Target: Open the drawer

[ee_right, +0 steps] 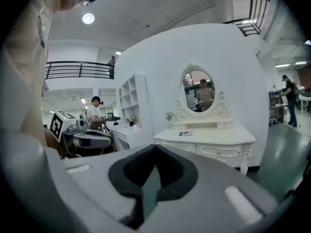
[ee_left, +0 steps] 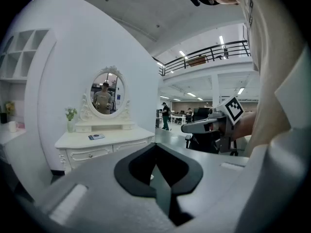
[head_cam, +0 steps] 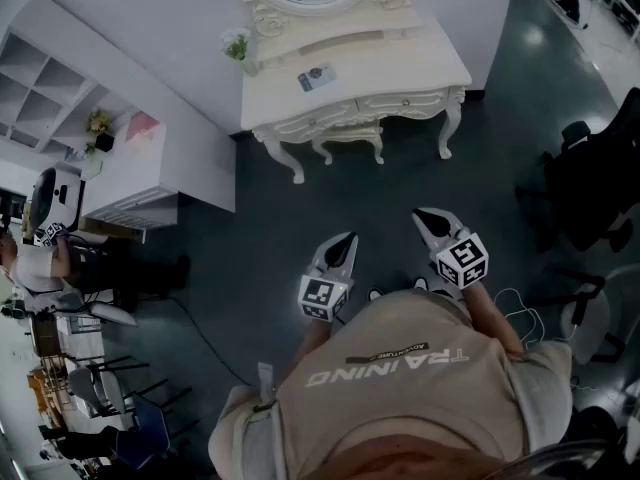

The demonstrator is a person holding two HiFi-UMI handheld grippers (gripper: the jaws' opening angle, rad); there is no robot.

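Note:
A white carved dressing table with an oval mirror stands against the far wall. Its two drawers run along the front edge, both pushed in. In the right gripper view the drawer fronts face me across bare floor. My left gripper and right gripper are held side by side in front of my chest, well short of the table, and point toward it. Both are shut with nothing between the jaws. The left gripper view shows its own tip closed, with the right gripper beside it.
A small stool sits tucked under the table. On the tabletop are a small plant and a flat booklet. A white shelf unit stands to the left, dark office chairs to the right. Another person stands at far left.

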